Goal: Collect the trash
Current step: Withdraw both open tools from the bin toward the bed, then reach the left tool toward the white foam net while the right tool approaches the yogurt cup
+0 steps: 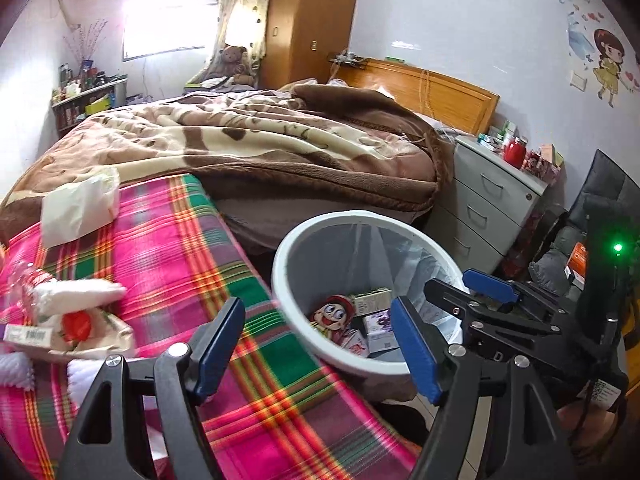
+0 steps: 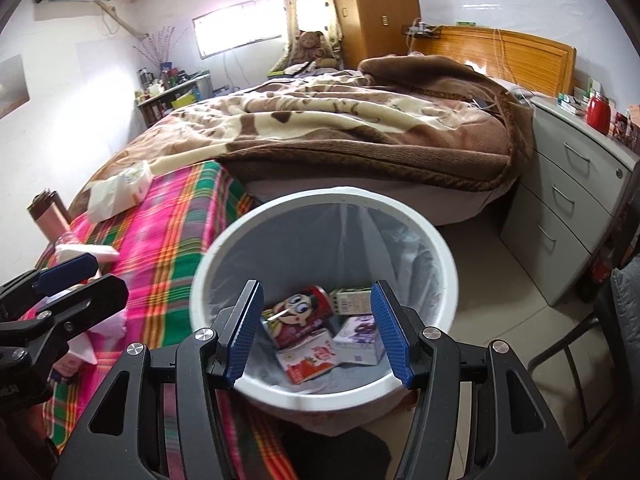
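On the plaid sheet (image 1: 168, 248) at the far left, trash waits for you: a crumpled white bag (image 1: 78, 210) near the brown blanket (image 1: 248, 140), and closer in a clear bottle (image 1: 24, 284), a white tissue wad (image 1: 80, 294) and a wrapper with a red print (image 1: 80, 328), all lying close together, with a barcoded box (image 1: 28, 335) at the sheet's edge. Your left gripper (image 1: 316, 350) hangs over the bedside with its blue pads (image 1: 218, 350) standing well apart and nothing between them; one finger is over the sheet, the other over the bin's rim. Just beside the bed, the white bin (image 2: 440, 252) stands on the tiled floor with a clear liner inside. At its bottom lie a red can with a cartoon face (image 2: 298, 312), a red-and-white carton (image 2: 310, 360), a purple-and-white carton (image 2: 358, 338) and a pale box (image 2: 352, 300), packed against one another. Your right gripper (image 2: 320, 334) hovers above the bin's near rim, pointing down into it, its jaws open and empty. In the right wrist view a pink flask (image 2: 48, 214) stands upright past the sheet's far left edge. To the right of the bin, a grey drawer unit (image 2: 572, 208) stands against the bed's head end, a red jar (image 2: 599, 114) on top among small boxes. A dark chair (image 2: 600, 340) fills the right edge.
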Demonstrator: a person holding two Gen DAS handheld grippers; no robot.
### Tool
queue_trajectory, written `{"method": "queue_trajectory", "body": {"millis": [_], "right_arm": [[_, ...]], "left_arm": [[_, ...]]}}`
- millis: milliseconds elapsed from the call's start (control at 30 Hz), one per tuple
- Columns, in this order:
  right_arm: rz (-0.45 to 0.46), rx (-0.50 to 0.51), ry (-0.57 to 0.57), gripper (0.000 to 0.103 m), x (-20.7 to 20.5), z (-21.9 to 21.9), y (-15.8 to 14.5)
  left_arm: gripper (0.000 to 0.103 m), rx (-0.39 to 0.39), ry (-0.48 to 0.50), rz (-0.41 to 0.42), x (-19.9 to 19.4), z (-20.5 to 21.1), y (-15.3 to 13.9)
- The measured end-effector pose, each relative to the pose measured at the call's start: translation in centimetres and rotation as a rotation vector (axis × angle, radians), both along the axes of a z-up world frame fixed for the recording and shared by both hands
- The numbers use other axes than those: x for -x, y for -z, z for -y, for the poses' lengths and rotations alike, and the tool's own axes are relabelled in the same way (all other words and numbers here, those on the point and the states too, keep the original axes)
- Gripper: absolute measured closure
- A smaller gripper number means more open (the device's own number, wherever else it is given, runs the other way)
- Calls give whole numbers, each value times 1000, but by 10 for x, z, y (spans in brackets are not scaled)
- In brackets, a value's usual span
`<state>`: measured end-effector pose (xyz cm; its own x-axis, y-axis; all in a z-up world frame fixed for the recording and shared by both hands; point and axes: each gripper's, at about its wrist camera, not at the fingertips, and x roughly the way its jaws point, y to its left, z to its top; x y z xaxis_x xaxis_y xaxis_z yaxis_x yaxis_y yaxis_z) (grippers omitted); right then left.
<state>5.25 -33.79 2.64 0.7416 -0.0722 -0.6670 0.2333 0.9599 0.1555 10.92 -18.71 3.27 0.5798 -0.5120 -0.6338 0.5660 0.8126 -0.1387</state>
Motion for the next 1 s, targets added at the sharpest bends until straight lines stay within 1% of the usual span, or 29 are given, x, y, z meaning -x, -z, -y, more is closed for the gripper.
{"method": "queue_trajectory", "body": {"millis": [100,200,500,700,1000], "right_arm": [[9,-4,-19,44,1,-11,-2],[14,-16,-42,36,2,-22,-1],[13,-45,-120,35,1,-59,1],[7,-61,-183,35,1,-86,4],[-26,-126,-278,35,-2,-123,12]], "left_arm": [[26,9,-24,0,2,-16,0],[26,14,-50,12,4,-33,-1],[24,35,-167,17,3,-96,2],[24,40,-238,20,4,-130,4],[23,30,-334,10,4,-182,13]]}}
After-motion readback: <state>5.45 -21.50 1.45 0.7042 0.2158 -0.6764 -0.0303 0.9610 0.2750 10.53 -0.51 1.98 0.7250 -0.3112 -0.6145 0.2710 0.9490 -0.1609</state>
